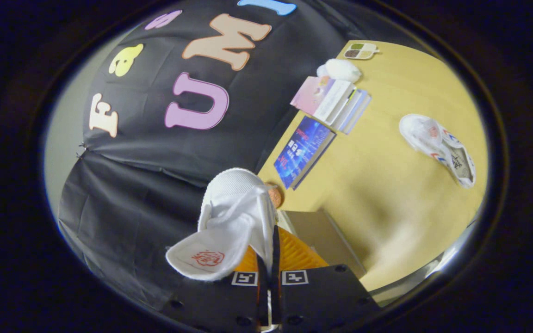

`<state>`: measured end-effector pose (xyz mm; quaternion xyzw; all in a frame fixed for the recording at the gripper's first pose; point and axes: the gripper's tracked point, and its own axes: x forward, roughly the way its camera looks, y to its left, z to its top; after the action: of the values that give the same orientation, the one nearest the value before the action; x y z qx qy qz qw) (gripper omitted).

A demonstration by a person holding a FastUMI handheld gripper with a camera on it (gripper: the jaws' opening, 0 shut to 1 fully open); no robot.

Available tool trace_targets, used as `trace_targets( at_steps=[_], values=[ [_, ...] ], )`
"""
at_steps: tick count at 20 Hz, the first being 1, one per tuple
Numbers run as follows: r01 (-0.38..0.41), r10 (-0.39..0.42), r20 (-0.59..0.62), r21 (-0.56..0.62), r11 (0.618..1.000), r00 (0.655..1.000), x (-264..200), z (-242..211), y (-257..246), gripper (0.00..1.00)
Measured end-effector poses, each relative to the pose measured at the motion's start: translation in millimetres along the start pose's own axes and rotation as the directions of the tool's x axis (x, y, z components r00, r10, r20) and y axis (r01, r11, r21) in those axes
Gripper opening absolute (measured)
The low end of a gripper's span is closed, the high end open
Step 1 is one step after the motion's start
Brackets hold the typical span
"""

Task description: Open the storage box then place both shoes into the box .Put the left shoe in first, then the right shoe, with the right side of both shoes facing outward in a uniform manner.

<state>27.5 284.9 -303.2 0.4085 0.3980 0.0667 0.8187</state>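
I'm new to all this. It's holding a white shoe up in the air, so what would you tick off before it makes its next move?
1. Grip on the held shoe: ok. The gripper has its fingers shut on the shoe's side wall, and the shoe hangs off the table.
2. Which shoe it is, left or right: cannot tell from this angle.
3. Storage box open: cannot tell. A brownish box-like edge shows just beyond the fingers, but no lid or opening is clear.
4. Second shoe waiting: ok, lying on the wooden table, apart from the books.
5. Shoe's facing: not ok yet; it hangs tilted, tongue flopped down.
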Motion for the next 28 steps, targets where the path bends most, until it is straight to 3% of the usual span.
trace_targets(
  at_steps=[4,10,14,18,23,28],
  values=[
    [0.011,-0.012,-0.042,-0.028,1.000,0.999,39,-39,17,0.05],
    [0.137,-0.143,-0.044,-0.115,0.984,0.989,100,-94,4,0.05],
    [0.217,-0.228,-0.029,-0.210,0.953,0.973,123,-118,-20,0.05],
    [0.279,-0.303,-0.045,-0.279,0.919,0.952,134,-140,-40,0.05],
    [0.325,-0.341,0.031,-0.397,0.859,0.939,132,-134,-42,0.05],
    [0.301,-0.338,0.000,-0.452,0.839,0.941,130,-164,-44,0.05]
  ],
)
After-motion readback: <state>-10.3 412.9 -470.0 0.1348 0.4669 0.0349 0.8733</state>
